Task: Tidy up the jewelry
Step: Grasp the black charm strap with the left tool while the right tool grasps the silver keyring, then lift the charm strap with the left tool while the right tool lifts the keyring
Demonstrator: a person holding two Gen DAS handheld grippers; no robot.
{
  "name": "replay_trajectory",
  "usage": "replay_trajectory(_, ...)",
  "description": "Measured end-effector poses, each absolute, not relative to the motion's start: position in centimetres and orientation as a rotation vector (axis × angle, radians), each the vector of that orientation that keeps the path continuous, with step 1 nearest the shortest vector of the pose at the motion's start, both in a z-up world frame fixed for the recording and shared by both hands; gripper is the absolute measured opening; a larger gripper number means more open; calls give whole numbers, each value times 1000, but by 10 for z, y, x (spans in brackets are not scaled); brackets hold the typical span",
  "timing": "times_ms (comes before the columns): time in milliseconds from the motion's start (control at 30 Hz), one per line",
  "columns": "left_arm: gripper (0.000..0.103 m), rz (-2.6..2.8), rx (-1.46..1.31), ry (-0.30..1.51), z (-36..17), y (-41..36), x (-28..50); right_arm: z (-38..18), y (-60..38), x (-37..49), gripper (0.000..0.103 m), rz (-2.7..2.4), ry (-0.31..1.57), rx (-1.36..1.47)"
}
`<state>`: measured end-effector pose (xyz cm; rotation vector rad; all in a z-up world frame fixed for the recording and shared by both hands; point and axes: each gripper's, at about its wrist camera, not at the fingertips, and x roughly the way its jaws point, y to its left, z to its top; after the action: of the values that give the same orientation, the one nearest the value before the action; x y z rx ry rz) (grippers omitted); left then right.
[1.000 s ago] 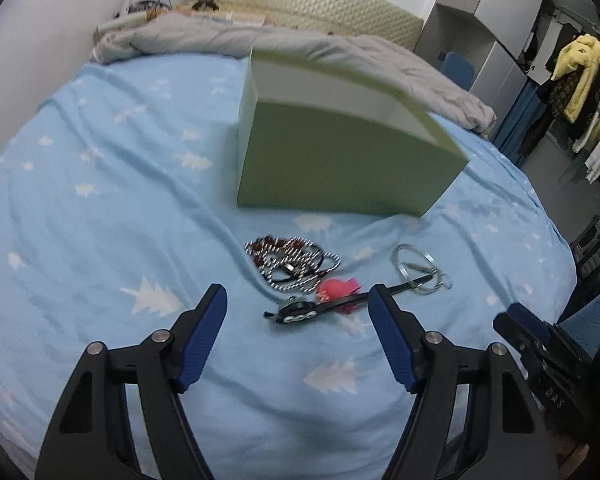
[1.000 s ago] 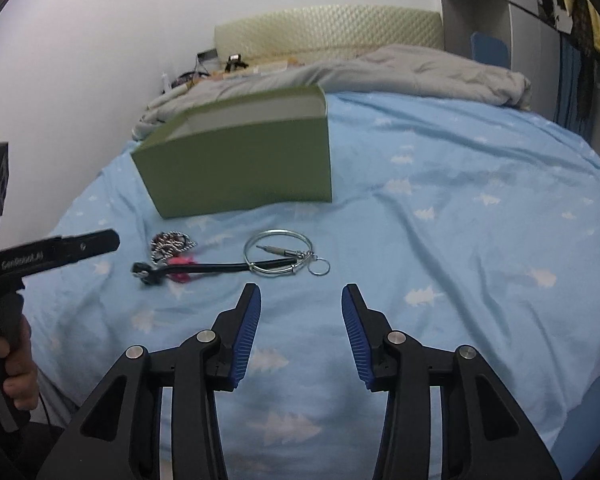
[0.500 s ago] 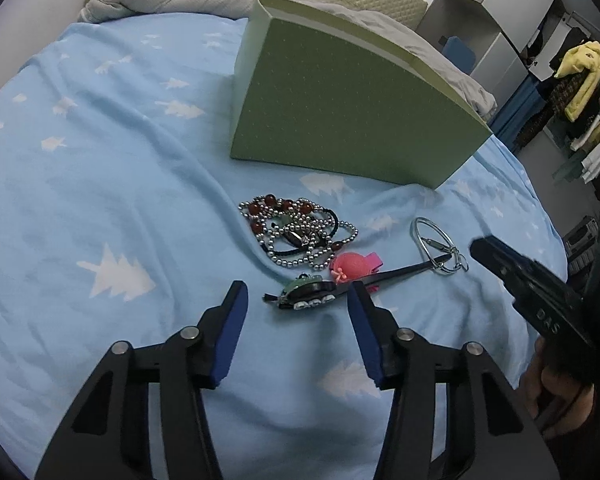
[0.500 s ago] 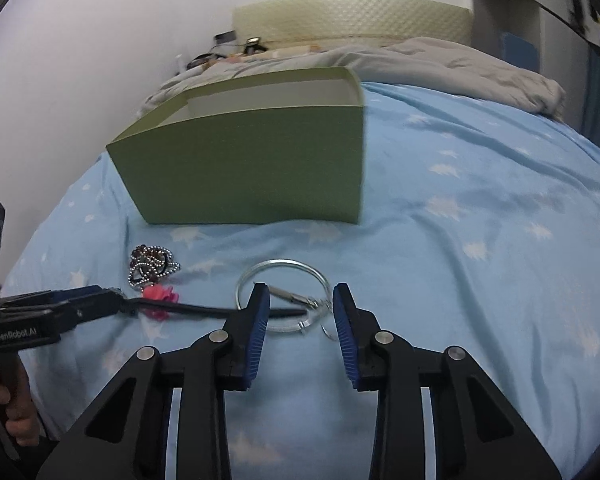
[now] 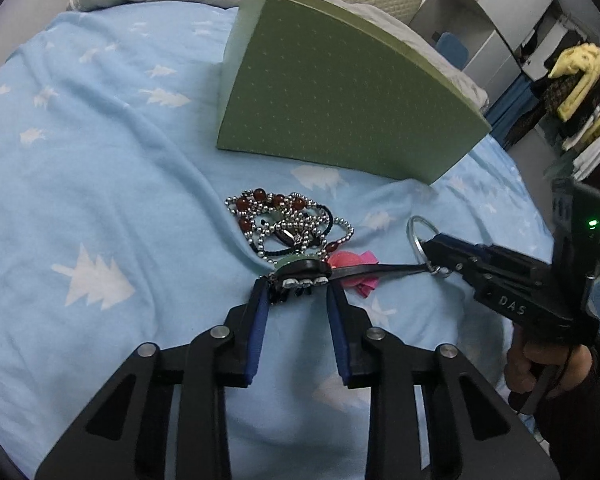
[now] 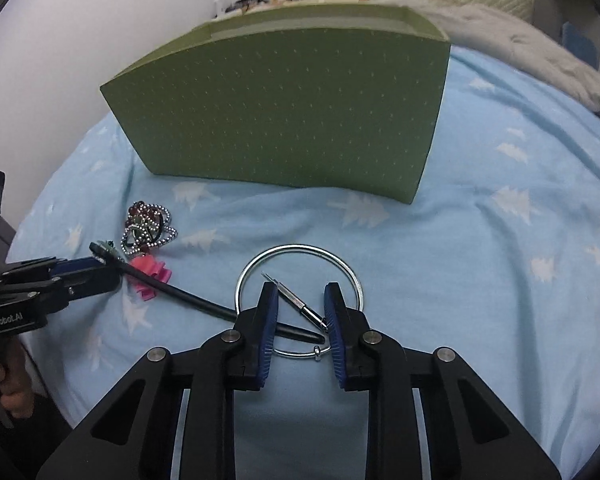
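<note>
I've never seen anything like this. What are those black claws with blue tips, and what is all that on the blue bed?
No robot: a person holds two hand-held grippers, each carrying a camera looking along its fingers. The left gripper brackets the decorated end of a black strap, fingers open. The right gripper straddles a silver metal ring, also open. On the light blue tree-print bedsheet lie a tangle of silver and red beaded bracelets, a small pink clip and an open green cardboard box.
</note>
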<state>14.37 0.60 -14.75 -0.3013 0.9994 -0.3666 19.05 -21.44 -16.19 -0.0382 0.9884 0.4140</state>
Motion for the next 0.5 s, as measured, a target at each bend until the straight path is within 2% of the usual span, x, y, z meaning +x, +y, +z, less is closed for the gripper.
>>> replay_trajectory(167,31,-386,-347,989,-147,15,143,-163,-210,193,21,433,1013,-88)
replay_trajectory(367,34,-405,-429,968,-143,27,142,-163,-199,190,7,422,1007,-131)
replay_trajectory(500,36,-415,-441,957,-140,26,145,-163,-197,189,5,405,1003,-136)
